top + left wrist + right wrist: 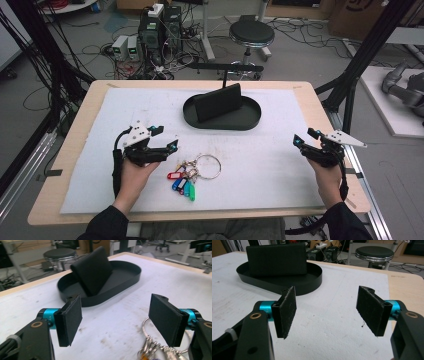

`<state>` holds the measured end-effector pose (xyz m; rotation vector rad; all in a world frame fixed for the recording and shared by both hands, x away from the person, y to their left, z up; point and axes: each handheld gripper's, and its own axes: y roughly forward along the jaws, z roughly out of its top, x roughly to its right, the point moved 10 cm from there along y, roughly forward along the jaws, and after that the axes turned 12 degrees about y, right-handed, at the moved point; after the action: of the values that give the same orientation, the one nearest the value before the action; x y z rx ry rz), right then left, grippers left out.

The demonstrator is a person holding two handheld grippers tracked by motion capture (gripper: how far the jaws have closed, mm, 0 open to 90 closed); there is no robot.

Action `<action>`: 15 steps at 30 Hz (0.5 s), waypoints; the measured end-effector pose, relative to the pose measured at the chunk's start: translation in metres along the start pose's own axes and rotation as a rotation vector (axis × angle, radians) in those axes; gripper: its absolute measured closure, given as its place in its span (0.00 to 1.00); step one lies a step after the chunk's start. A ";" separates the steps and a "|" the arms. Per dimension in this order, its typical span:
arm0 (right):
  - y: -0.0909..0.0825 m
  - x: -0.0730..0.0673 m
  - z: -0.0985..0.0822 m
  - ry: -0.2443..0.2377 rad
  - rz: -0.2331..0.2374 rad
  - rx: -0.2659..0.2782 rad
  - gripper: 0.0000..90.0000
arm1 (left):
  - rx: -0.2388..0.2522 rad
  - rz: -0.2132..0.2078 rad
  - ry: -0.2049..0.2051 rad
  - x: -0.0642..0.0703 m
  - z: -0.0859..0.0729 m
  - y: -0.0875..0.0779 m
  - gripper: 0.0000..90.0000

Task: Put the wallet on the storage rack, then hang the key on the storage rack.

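Note:
A metal key ring [207,166] with several coloured tags [183,183] lies on the white mat [280,170] near the front middle. My left gripper [166,138] hovers just left of the keys, jaws open and empty; in the left gripper view the ring [150,340] lies below its right pad [166,319]. A black oval tray [250,116] at the mat's far middle holds a black wallet-like case [218,102] standing tilted on edge. My right gripper [306,138] is open and empty at the mat's right edge, well away from the keys and tray [312,281].
The mat covers a wooden table [75,150]. Beyond the far edge are a round stool [251,34], computer boxes [160,27] and many floor cables. A black frame post [370,50] rises at the right; bare mat lies between the two grippers.

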<state>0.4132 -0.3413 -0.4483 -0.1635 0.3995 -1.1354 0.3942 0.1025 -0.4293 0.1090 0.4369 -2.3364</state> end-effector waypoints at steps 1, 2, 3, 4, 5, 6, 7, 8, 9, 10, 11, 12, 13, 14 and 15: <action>0.000 0.000 -0.001 -0.005 -0.004 -0.002 0.37 | 0.004 -0.001 -0.010 0.000 -0.001 -0.001 0.30; -0.001 0.001 -0.002 -0.007 -0.007 -0.005 0.37 | 0.001 -0.001 -0.009 -0.001 -0.002 -0.001 0.30; -0.002 0.001 -0.002 -0.008 -0.010 -0.004 0.37 | 0.000 0.002 -0.009 -0.001 -0.002 -0.001 0.30; -0.002 0.001 -0.002 -0.007 -0.010 -0.005 0.37 | 0.006 0.000 -0.008 -0.001 -0.002 0.000 0.30; -0.004 0.002 -0.002 -0.005 -0.013 -0.001 0.37 | 0.010 -0.003 -0.011 -0.001 0.000 0.001 0.30; -0.005 0.003 -0.001 -0.007 -0.015 0.002 0.37 | 0.008 -0.007 -0.008 0.000 0.000 0.002 0.30; -0.006 0.004 -0.001 -0.002 -0.016 0.004 0.37 | 0.011 -0.014 -0.007 0.001 0.001 0.004 0.30; -0.006 0.005 -0.001 -0.002 -0.018 0.003 0.37 | 0.006 -0.020 -0.001 0.003 0.002 0.006 0.30; -0.007 0.006 -0.001 -0.005 -0.019 0.005 0.37 | 0.005 -0.024 0.001 0.005 0.002 0.007 0.30; -0.007 0.006 -0.002 -0.005 -0.022 0.005 0.37 | 0.004 -0.031 0.002 0.007 0.003 0.009 0.30; -0.008 0.007 -0.002 -0.006 -0.022 0.005 0.37 | 0.001 -0.039 0.004 0.009 0.003 0.011 0.30; -0.008 0.007 -0.002 -0.003 -0.023 0.005 0.37 | -0.002 -0.049 0.006 0.011 0.004 0.013 0.30; -0.008 0.007 -0.002 -0.003 -0.022 0.005 0.37 | -0.003 -0.055 0.007 0.013 0.004 0.015 0.30; -0.008 0.007 -0.002 -0.005 -0.021 0.005 0.37 | -0.005 -0.061 0.008 0.015 0.004 0.018 0.30; -0.008 0.007 -0.002 -0.008 -0.020 0.003 0.37 | -0.008 -0.069 0.009 0.016 0.005 0.019 0.30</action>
<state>0.4083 -0.3503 -0.4491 -0.1696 0.3892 -1.1550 0.3961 0.0773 -0.4338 0.1016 0.4606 -2.4026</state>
